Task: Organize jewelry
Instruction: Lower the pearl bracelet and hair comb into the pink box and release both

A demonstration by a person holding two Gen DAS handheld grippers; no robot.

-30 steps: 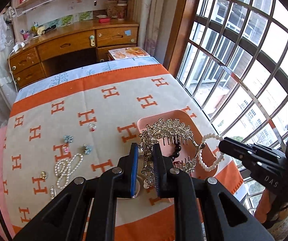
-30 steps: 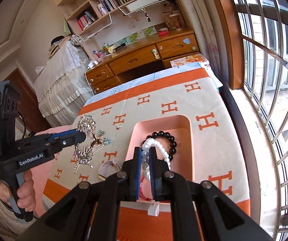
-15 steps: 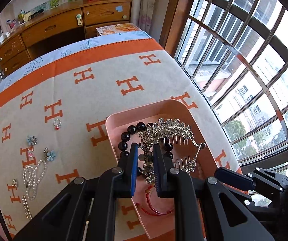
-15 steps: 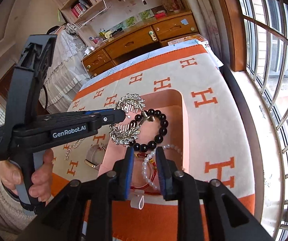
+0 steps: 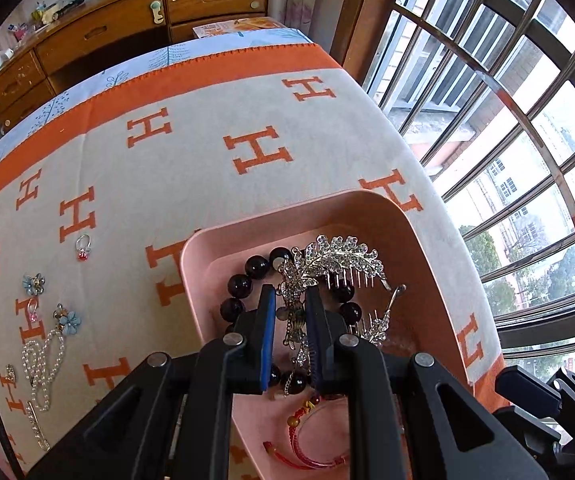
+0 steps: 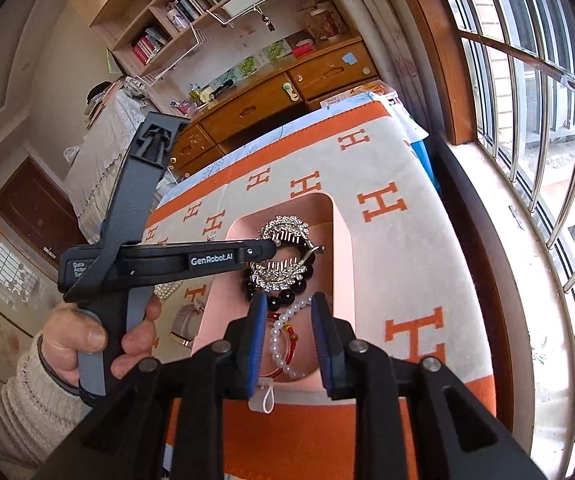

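The right gripper stands released over the pearl bracelet in the pink tray, its fingers having just parted. Beyond, the left gripper grips the silver hair comb, lowered onto the black beads. Next, I judge, it should let go and lift straight up, clear of the tray's rim. Left, more jewelry waits on the surface, with open room.

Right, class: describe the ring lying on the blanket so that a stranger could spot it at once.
Start at the pink tray on the orange-and-cream blanket. Out on the cloth beside it lies a small silver ring. Unlike the blue flower pieces nearby, it carries one red stone.
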